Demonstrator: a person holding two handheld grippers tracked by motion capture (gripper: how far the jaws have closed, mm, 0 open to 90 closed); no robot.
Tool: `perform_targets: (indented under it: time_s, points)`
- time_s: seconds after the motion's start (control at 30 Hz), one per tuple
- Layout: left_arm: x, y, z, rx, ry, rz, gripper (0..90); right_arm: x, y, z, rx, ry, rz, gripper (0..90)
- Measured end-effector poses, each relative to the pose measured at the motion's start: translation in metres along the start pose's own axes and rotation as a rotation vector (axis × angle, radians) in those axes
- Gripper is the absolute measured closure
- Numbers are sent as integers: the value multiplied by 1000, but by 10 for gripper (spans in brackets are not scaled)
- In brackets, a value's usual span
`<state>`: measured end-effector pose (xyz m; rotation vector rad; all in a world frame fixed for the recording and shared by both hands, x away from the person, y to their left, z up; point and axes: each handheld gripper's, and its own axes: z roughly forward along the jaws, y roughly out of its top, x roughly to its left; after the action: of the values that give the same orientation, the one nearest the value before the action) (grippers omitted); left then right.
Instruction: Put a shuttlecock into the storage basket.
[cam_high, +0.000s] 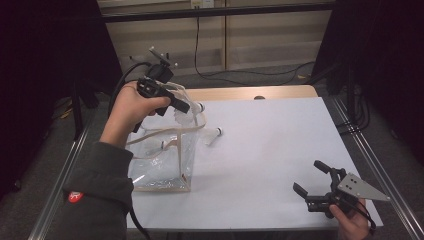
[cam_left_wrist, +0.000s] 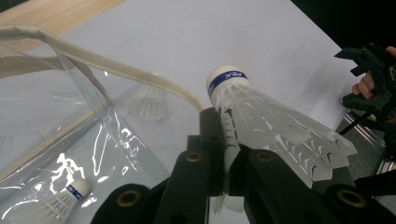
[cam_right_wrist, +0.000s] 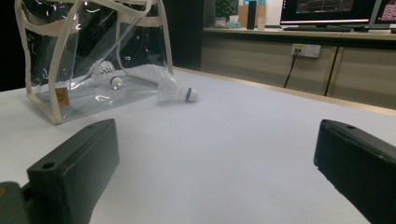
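A shuttlecock is pinched by its skirt in the left tool, held above the open mouth of the clear bag; its long axis is tilted, the cork pointed away from the tool toward the far right of the worktop. A second shuttlecock lies just beside the bag, and another is seen inside it. The bag stands near the worktop's left edge; wide bare room is left to its right. The left hand is raised. The right tool is held spread and low near the front right corner.
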<state>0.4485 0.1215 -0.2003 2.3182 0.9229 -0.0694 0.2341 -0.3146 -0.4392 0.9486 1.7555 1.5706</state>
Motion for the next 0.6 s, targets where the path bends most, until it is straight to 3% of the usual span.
perform_targets:
  time_s: [0.6]
  points:
    - [11, -4, -9, -12, 31, -31, 894, 1, 0, 0, -1, 3, 1, 0]
